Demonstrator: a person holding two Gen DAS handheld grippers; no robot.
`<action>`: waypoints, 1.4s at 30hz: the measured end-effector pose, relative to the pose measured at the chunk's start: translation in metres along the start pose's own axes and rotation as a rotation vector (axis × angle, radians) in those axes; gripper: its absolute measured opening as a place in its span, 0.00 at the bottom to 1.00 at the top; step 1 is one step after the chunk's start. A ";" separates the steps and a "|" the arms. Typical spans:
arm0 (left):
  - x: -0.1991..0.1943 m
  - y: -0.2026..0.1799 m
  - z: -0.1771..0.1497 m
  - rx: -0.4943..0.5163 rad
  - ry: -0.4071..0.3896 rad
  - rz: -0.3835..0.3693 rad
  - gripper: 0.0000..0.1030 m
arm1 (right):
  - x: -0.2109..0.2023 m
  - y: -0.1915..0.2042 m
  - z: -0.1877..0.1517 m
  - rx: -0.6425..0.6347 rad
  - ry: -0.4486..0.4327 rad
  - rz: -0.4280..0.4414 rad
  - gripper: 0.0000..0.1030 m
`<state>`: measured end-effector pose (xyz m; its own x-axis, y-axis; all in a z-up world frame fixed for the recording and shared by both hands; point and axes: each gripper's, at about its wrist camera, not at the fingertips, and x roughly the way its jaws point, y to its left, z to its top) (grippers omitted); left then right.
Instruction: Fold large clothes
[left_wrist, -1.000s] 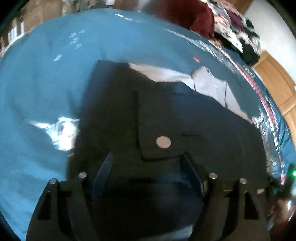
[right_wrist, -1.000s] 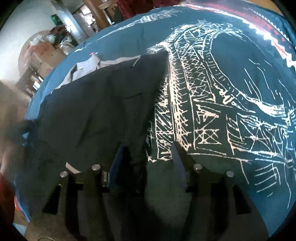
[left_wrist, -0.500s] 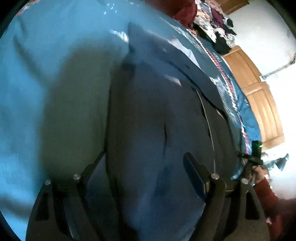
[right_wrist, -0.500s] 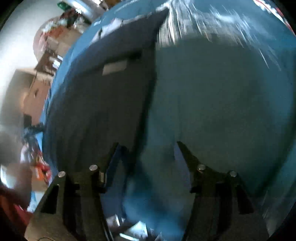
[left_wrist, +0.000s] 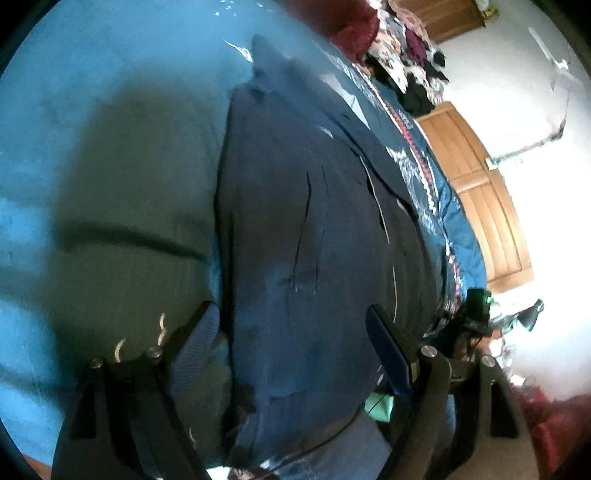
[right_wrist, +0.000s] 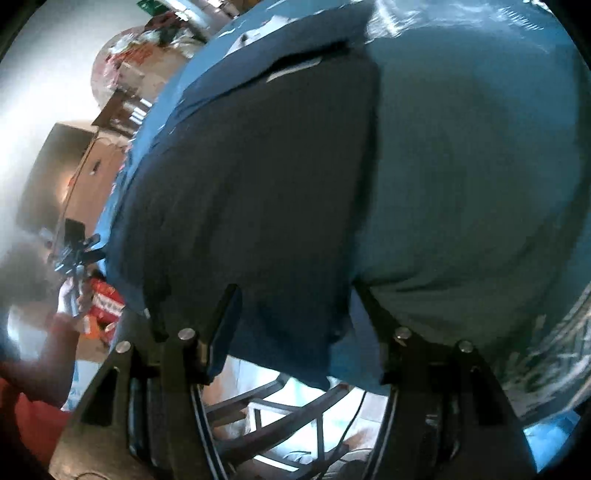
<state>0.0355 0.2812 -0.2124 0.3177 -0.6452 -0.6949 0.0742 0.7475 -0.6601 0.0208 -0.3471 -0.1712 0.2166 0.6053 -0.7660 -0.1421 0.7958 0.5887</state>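
Basically, dark garment (left_wrist: 314, 258) lay flat on the blue bedspread (left_wrist: 110, 129), long axis running away from both grippers. Left gripper (left_wrist: 291, 332) and right gripper (right_wrist: 295, 306) were spread open, straddling its near corners, neither nearer.

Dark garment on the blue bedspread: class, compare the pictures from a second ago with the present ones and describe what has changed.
Both cameras have dropped to the near edge. The left gripper and right gripper now straddle the near hem of the dark garment, which overhangs the edge of the blue bedspread; earlier they looked down on it. The button seen earlier is out of view. Both grippers stay open, and the garment stays spread out.
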 end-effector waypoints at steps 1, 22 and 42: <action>0.000 -0.001 -0.003 0.014 0.012 0.007 0.79 | 0.004 0.000 0.000 0.000 0.009 0.013 0.57; -0.027 -0.053 0.017 -0.007 -0.124 -0.279 0.02 | -0.057 0.036 0.009 0.027 -0.139 0.254 0.01; 0.149 0.033 0.318 -0.231 -0.082 0.017 0.27 | 0.042 -0.066 0.303 0.075 -0.148 0.034 0.31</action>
<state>0.3858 0.2599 -0.2467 0.3930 -0.6107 -0.6874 -0.1472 0.6961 -0.7026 0.3316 -0.3800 -0.1638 0.3534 0.6181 -0.7021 -0.0804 0.7679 0.6355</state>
